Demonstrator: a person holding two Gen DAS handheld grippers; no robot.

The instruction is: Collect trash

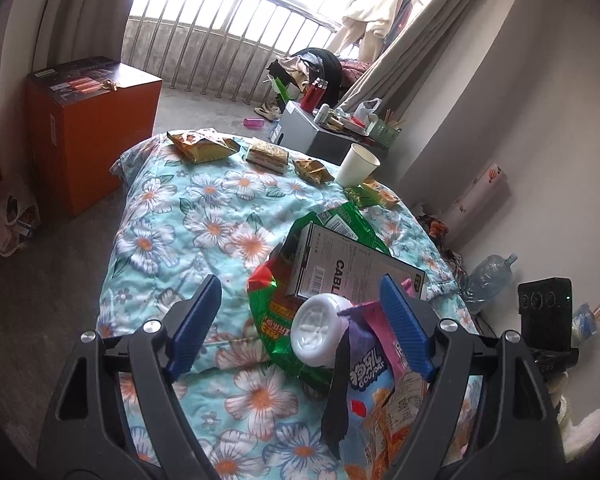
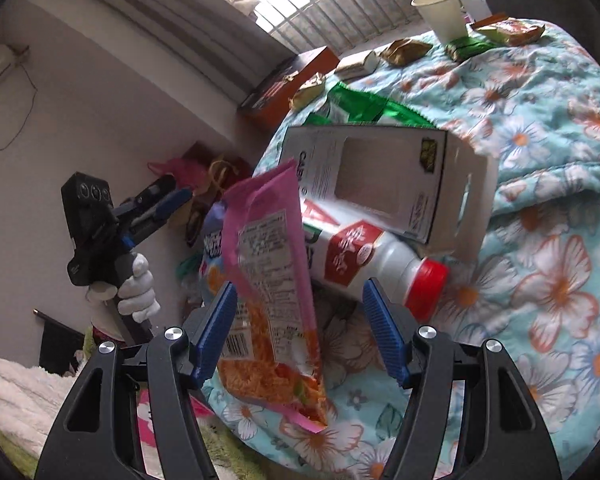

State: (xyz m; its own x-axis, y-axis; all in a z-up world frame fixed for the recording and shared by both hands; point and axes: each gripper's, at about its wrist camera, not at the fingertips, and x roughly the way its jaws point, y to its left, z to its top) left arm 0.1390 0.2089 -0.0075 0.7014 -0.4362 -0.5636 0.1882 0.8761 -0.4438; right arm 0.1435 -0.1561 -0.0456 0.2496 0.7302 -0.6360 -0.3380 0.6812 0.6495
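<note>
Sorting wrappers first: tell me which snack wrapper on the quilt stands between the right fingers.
The pink snack packet, upright between the open right fingers; the gold wrappers lie flat far off by the paper cup.

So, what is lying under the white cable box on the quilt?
The white cable box rests on a white bottle with a red cap and on a green wrapper. Whatever else lies beneath is covered.

Each black plastic two-finger gripper, left (image 1: 300, 328) and right (image 2: 300, 330), has triangular cut-out arms, round silver screws at the pivots and ribbed blue finger pads (image 1: 194, 326). In the right wrist view, a white knitted glove (image 2: 138, 290) covers the hand on the other gripper's dark handle.
</note>
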